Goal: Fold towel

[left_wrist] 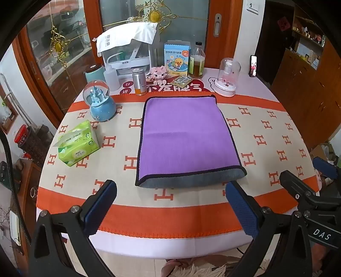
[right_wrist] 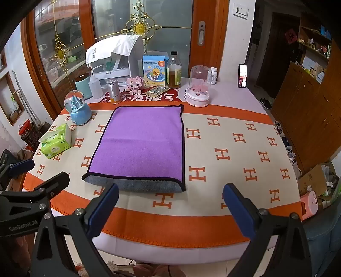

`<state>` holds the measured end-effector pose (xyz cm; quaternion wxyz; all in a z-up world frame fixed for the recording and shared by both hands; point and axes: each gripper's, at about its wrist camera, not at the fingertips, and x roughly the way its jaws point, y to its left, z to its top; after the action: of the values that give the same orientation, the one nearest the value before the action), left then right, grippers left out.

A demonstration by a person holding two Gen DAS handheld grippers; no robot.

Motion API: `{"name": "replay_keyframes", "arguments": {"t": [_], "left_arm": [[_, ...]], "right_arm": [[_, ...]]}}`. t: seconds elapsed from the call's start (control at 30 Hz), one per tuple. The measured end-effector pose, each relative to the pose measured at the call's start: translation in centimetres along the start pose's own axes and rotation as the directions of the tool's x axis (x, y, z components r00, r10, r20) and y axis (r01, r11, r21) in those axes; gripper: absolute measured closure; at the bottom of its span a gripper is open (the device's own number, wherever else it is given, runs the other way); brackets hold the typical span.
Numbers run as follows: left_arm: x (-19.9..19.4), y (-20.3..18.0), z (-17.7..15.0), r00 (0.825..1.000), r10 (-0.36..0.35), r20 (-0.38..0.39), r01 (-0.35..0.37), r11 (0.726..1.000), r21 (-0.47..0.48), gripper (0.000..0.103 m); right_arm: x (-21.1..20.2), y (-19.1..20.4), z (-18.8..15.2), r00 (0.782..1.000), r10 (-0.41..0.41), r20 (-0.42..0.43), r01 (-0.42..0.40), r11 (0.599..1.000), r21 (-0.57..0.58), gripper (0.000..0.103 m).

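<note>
A round table point(right_wrist: 245, 240) stands under an orange-and-cream H-patterned cloth point(right_wrist: 234, 149). Behind it, wood-framed glass doors point(right_wrist: 136, 32) carry gold ornaments point(right_wrist: 139, 27), and a white wall point(right_wrist: 238, 42) holds a switch plate point(right_wrist: 240, 9). On the right, wooden cabinets point(right_wrist: 307, 106) sit under open shelves point(right_wrist: 315, 42). Shoes point(right_wrist: 265, 103) lie on the floor by a dark doorway point(right_wrist: 275, 53).
</note>
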<state>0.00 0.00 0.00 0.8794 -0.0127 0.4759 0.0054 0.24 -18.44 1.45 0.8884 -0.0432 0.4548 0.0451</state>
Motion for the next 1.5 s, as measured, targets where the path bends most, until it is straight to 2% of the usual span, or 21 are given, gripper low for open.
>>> {"name": "replay_keyframes", "arguments": {"t": [1.5], "left_arm": [[-0.7, -0.5, -0.4, 1.0, 0.0, 0.007, 0.0, 1.0, 0.009, 0.001]], "right_arm": [[-1.1, -0.2, -0.3, 1.0, -0.013, 0.01, 0.013, 1.0, -0.012, 0.004]]}}
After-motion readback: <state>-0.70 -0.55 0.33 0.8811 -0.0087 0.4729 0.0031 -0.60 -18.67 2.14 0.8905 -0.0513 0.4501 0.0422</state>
